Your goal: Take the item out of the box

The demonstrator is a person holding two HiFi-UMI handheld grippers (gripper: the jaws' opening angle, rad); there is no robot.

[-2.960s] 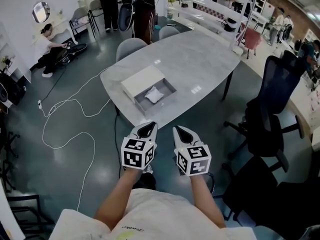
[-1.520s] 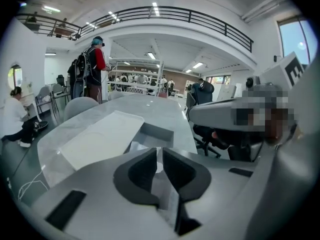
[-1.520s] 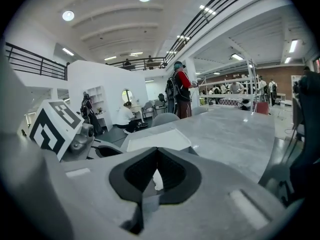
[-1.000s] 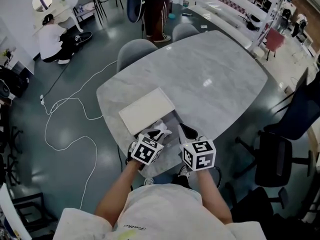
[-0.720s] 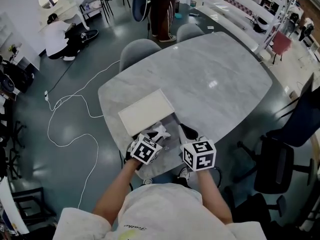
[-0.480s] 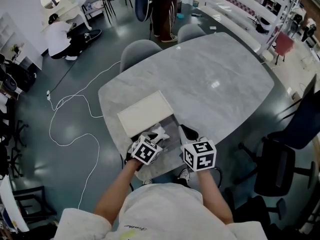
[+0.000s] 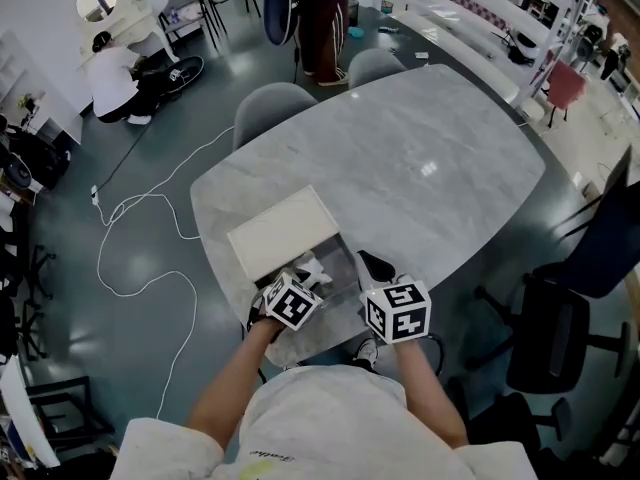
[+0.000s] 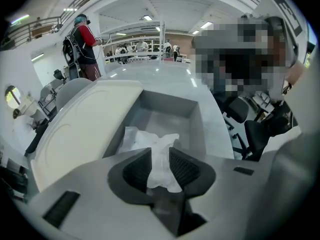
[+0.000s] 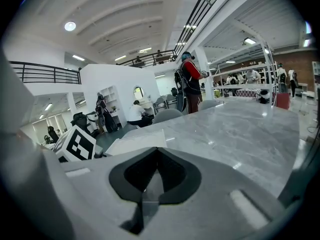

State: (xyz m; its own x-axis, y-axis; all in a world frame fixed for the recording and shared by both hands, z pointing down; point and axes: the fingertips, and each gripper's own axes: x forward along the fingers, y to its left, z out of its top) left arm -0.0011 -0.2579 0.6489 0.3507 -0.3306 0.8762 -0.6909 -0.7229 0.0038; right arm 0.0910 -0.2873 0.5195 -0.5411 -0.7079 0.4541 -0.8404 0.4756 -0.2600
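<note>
Counter (image 7: 420,158): a broad slab with rounded corners and a polished stone look, pale grey with faint veining and bright ceiling glints on it.

Box (image 8: 201,126): a shallow rectangular grey tray with straight matte walls, open on top, close to the near edge of the counter. A flat cream lid (image 8: 87,121) with softly rounded corners lies just beside it on the left, smooth and plain.

Item (image 8: 150,143): thin, white and crumpled, with folds and wrinkles like film or tissue and a slight sheen. I cannot tell which material. It sits inside the tray toward the near-left corner, and one bunched end rises out of the heap.

Left tongs (image 8: 160,170): dark ribbed pads on a grey moulded body, reaching into the tray. The pads are drawn in on the raised end of the item, and white material fills the narrow gap between them. From the head view the tips (image 7: 303,276) are over the tray and the marker cube is nearer the person.

Right tongs (image 9: 157,151): tips pressed together with nothing between them, held above the counter just right of the box (image 7: 345,258).

Floor: dark and glossy, with a loose white cable (image 7: 130,238) looping across it. Two grey padded chairs (image 7: 272,100) stand at the far-left edge of the counter.
</note>
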